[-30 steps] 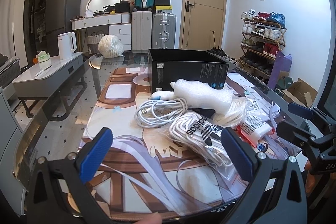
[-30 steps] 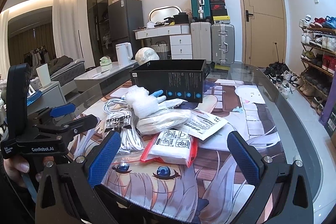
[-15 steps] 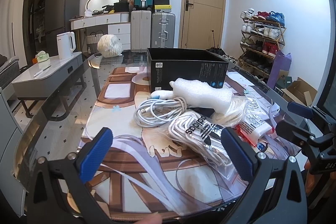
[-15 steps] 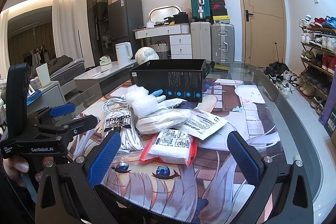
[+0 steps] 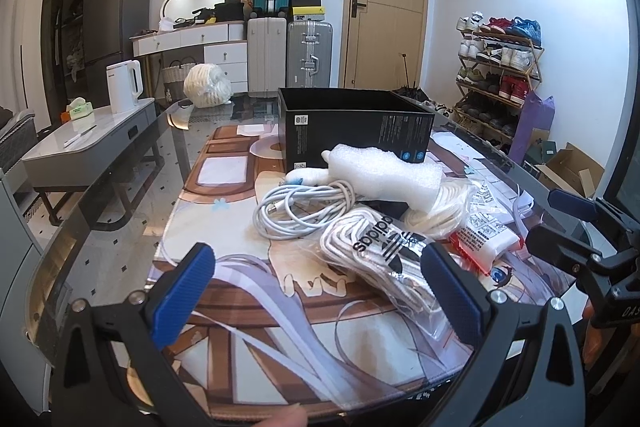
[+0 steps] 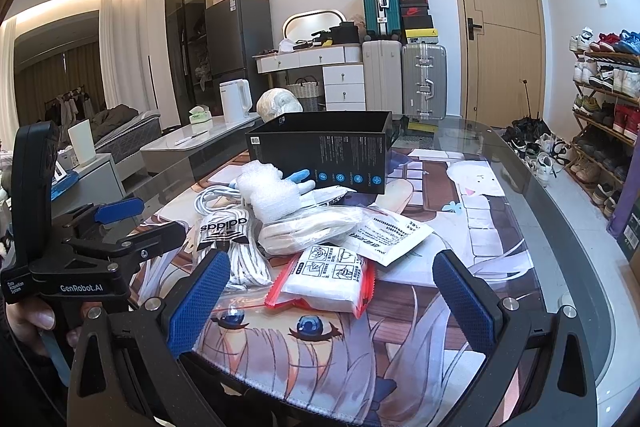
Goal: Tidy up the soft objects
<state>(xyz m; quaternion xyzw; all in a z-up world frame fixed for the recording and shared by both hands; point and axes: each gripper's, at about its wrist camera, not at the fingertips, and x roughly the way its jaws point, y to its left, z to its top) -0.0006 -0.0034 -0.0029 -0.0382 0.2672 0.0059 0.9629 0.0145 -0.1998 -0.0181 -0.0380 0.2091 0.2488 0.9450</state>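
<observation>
Both grippers hang low over the near edge of the bench (image 6: 560, 227), holding nothing. The left gripper (image 5: 320, 291) has its fingers spread wide, and so does the right gripper (image 6: 332, 291). The soft things lie heaped mid-bench: the adidas bag of laces (image 5: 376, 247), a white cable coil (image 5: 304, 211), and a foam wrap (image 5: 384, 175) just before the open black box (image 5: 356, 131).

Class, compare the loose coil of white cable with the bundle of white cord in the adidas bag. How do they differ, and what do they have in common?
1. The white cable lies bare on the mat; the adidas bag encloses its cord in clear plastic.
2. The white cable is unmarked; the adidas bag bears a black logo.
3. The white cable lies nearer the black box; the adidas bag lies nearer the left gripper.
Both hold white, coiled, flexible line.
</observation>
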